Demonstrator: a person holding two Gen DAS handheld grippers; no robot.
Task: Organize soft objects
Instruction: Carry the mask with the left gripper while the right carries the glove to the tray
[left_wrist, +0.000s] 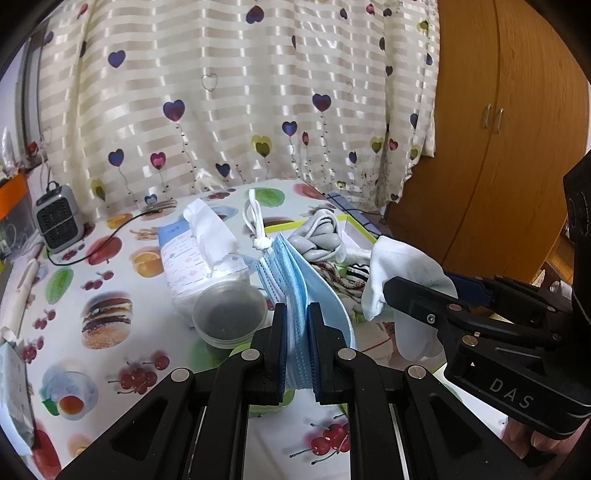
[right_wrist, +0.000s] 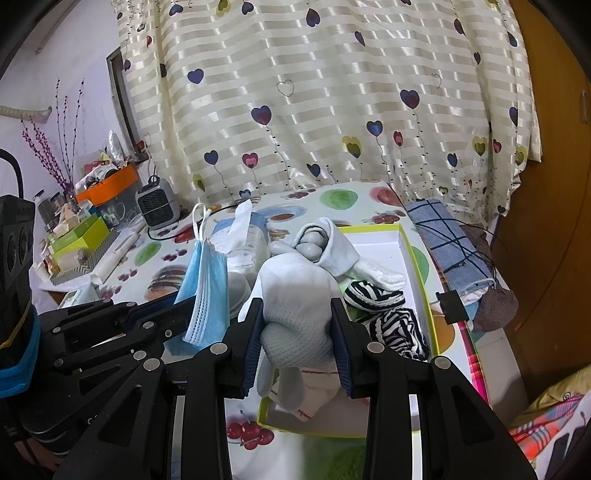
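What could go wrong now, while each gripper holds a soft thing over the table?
The blue face masks in the left gripper hang close above the round plastic container, so a low swing might tip it. The white sock in the right gripper droops below the pads and could snag on the box rim.

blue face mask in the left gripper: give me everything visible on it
The blue face mask is a pleated, non-woven-looking surgical type, folded into layers, with white ear loops knotted at its far end. The left hand-held gripper is shut on its near end, pads on both faces. It hangs above the fruit-print tablecloth, beside the tissue pack; it looks clear of other items.
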